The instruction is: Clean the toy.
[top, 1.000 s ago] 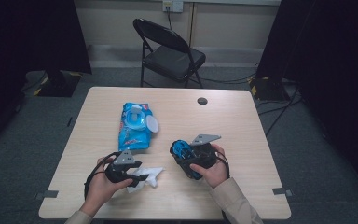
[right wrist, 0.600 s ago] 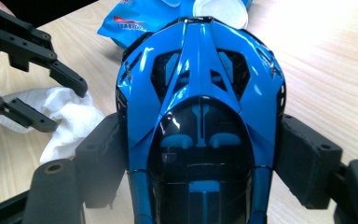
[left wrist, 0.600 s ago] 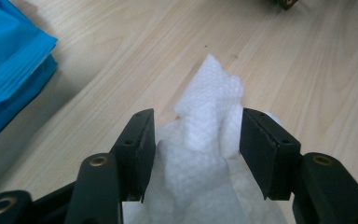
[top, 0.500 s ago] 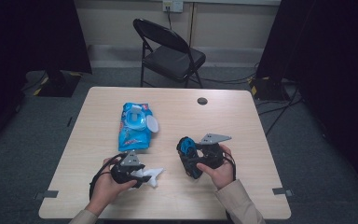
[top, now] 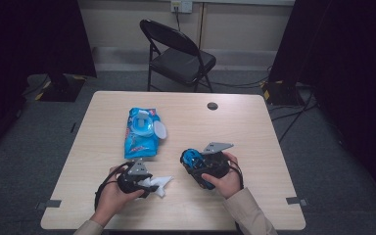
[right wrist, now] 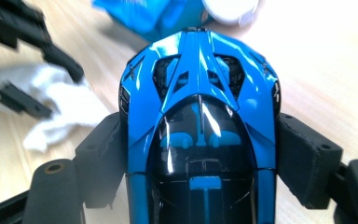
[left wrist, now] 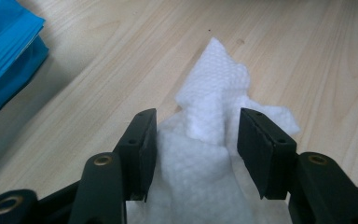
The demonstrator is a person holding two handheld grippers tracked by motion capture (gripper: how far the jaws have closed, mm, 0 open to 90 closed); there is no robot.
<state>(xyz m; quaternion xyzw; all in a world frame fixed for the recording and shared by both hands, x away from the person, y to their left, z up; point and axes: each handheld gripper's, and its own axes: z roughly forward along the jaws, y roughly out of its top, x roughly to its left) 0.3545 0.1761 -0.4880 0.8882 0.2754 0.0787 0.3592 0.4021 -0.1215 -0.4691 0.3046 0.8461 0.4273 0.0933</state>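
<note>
The right gripper (top: 192, 160) has a blue and black toy sports car (right wrist: 199, 116) clamped across its flanks, both fingers (right wrist: 307, 161) pressed against the bodywork, and holds it just above the tabletop (top: 254, 132) near the front edge; the left gripper (left wrist: 193, 140) sits over a crumpled white wipe (left wrist: 214, 98) lying on the wood, and its fingers have just been closing, with a ridge of the wipe standing between them (the pads look close to the fabric on both sides, but no firm pinch shows yet).

The likely trouble lies with the wipe; it is soft and bunched, so fingers that close on a loose fold may catch only a corner, and the rest would trail or slip free on lifting. The car is glossy and tapers toward its nose, so rubbing pressure from the wipe could push it forward out of the right grip, or twist it between the pads; a drop from there would land it on the tabletop. The open blue wipe packet (top: 141, 132) lies just beyond the left hand (top: 110, 198), and a sweeping lift could snag its flap.
</note>
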